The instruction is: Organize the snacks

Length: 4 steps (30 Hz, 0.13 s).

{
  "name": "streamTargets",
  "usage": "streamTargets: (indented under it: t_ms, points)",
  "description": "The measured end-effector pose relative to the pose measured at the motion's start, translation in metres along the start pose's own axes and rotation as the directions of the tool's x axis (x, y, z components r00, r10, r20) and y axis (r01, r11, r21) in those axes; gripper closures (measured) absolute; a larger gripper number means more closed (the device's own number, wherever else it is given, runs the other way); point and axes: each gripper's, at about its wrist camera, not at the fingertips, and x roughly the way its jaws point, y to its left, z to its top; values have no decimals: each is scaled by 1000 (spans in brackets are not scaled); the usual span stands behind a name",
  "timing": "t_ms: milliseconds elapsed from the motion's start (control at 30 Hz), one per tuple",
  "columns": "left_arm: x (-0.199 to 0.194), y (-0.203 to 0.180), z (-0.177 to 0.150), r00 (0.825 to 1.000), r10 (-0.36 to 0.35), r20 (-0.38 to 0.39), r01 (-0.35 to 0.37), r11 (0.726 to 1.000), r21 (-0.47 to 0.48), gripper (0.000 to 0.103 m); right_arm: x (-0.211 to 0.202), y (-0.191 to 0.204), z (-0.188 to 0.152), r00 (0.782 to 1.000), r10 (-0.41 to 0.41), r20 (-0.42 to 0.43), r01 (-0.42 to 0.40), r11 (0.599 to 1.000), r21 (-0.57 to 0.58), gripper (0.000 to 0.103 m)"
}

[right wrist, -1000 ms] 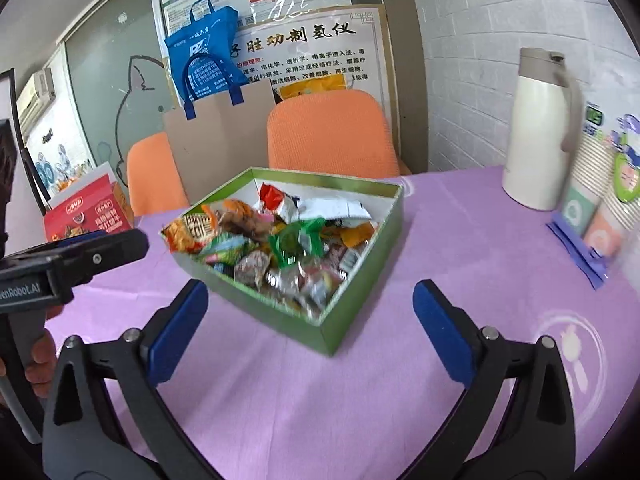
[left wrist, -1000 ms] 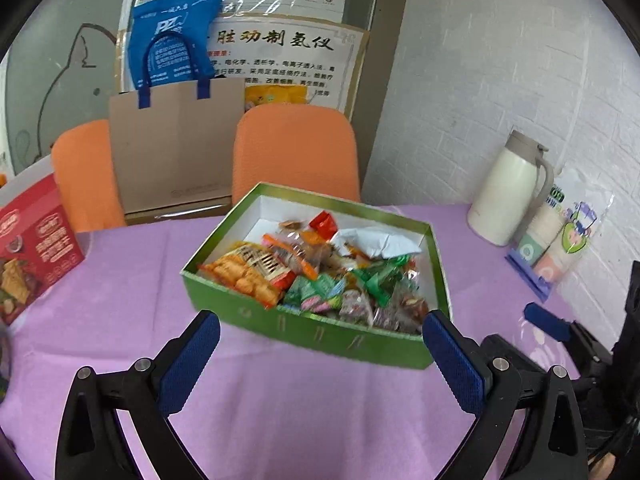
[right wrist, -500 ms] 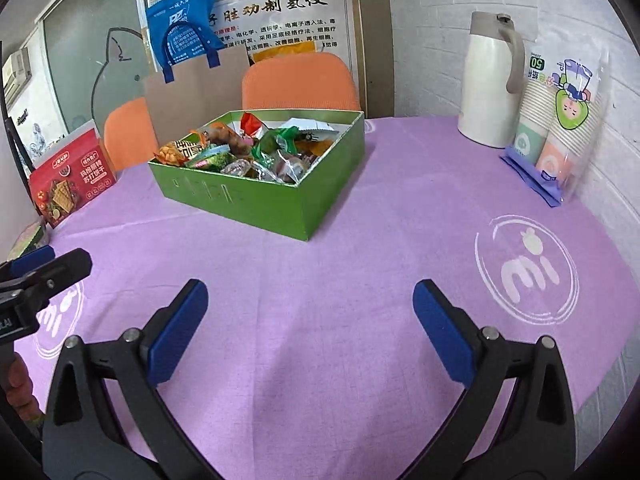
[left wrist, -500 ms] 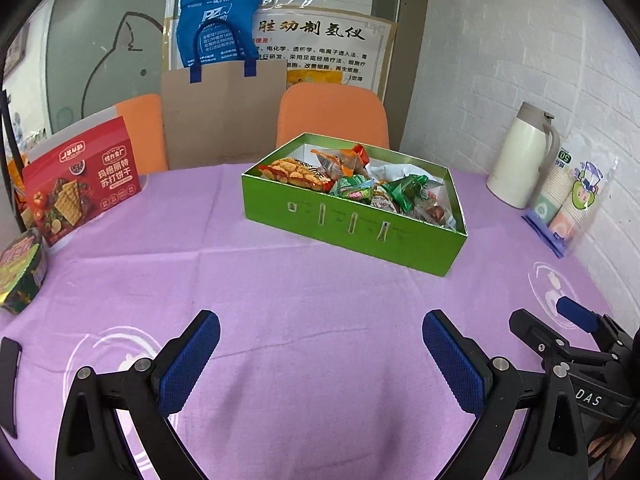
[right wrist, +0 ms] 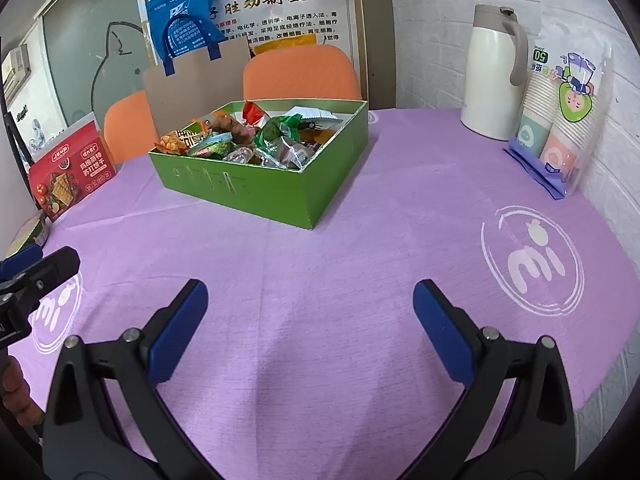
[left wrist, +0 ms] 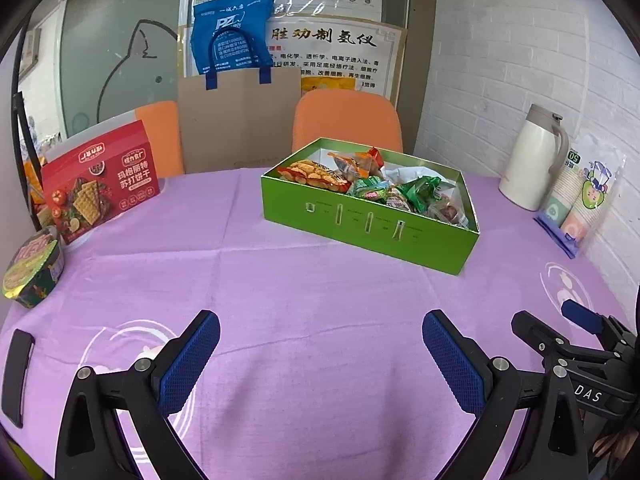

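We see the purple table mostly bare; green box at 12 o'clock w/ wrapped snacks piled inside, so we judge sorting nearly done. Left: red cracker box at 10 o'clock, noodle cup at 9. Both tongs, left gripper & right gripper, gape wide, holding nothing.

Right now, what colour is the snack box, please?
Green box, clearest in the right wrist view.
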Motion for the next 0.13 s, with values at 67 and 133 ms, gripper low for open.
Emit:
streamTargets:
  t_ms: [67,133]
  points:
    - [0,1,0,1000,2,3,-2,1000,5,0,1,2,0,1000,1,-2,-1,1000,0,1]
    - [0,2,-1,1000,8,1,-8,1000,1,0,2,2,0,1000,-1,-4,1,1000,-1,1]
